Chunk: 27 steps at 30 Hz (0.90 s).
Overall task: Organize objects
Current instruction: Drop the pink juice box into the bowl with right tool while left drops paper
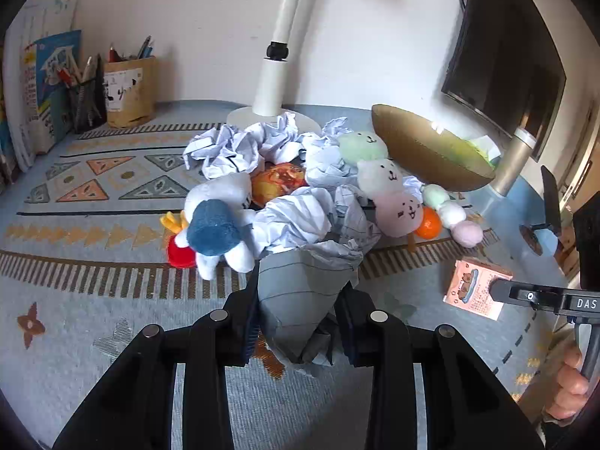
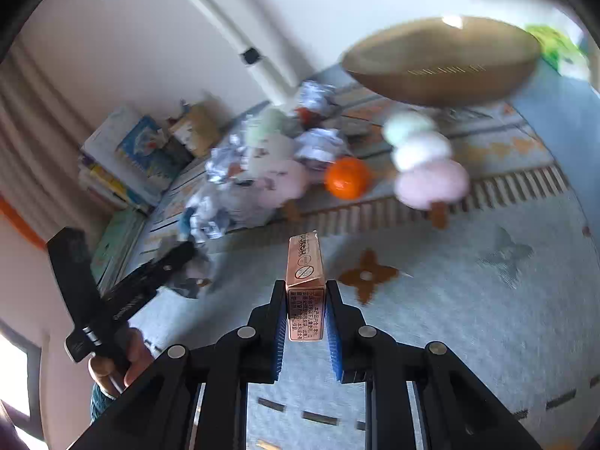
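Note:
My left gripper (image 1: 298, 300) is shut on a crumpled ball of grey-white paper (image 1: 296, 292), held above the patterned mat. Beyond it lies a heap of crumpled paper (image 1: 240, 146) mixed with plush toys: a white and blue plush (image 1: 217, 225), a stacked animal plush (image 1: 382, 183), a pastel dango plush (image 1: 453, 213) and an orange ball (image 1: 429, 223). My right gripper (image 2: 306, 305) is shut on a small pink box (image 2: 304, 281), lifted over the mat. The same pink box (image 1: 476, 287) shows at the right of the left wrist view, with the right gripper's finger (image 1: 525, 294) on it.
A gold bowl (image 1: 431, 150) is tilted at the back right, beside a monitor stand (image 1: 513, 165). A white lamp base (image 1: 270, 112) stands behind the heap. Pen holders (image 1: 127, 90) and books (image 1: 45, 86) line the back left. A hand (image 2: 112, 367) holds the left gripper's handle.

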{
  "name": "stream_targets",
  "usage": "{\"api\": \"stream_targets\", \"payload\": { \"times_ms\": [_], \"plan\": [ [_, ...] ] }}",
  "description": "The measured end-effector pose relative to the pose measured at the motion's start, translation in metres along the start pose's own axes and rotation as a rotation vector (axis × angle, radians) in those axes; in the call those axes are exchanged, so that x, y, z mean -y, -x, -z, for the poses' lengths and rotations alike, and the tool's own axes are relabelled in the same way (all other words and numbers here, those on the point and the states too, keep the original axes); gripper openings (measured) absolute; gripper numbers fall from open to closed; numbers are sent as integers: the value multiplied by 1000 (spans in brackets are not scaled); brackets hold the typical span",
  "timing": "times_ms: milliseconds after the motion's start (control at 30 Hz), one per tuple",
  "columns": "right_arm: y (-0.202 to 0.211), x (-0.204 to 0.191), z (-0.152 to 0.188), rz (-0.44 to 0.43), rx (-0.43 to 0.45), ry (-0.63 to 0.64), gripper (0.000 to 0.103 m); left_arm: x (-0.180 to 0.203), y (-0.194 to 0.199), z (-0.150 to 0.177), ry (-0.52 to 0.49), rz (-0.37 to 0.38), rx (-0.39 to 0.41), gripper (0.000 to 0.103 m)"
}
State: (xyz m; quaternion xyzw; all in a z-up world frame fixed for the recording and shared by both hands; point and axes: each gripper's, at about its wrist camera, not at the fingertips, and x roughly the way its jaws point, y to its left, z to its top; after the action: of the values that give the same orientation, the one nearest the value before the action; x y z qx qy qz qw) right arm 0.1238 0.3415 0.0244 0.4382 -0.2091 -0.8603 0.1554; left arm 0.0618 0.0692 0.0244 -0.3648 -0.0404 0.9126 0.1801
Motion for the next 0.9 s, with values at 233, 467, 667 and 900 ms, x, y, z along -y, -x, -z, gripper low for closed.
{"api": "stream_targets", "payload": {
  "times_ms": [233, 467, 667, 900],
  "plan": [
    [5, 17, -3, 144, -42, 69, 27, 16, -4, 4, -91, -39, -16, 33],
    [22, 16, -6, 134, -38, 283, 80, 14, -5, 5, -83, -26, -27, 33],
    [-15, -11, -10, 222, -108, 568, 81, 9, -5, 4, -49, -22, -26, 33],
    [-43, -26, -17, 243, -167, 555, 42, 12, -6, 4, -68, -18, -35, 33]
  ]
}}
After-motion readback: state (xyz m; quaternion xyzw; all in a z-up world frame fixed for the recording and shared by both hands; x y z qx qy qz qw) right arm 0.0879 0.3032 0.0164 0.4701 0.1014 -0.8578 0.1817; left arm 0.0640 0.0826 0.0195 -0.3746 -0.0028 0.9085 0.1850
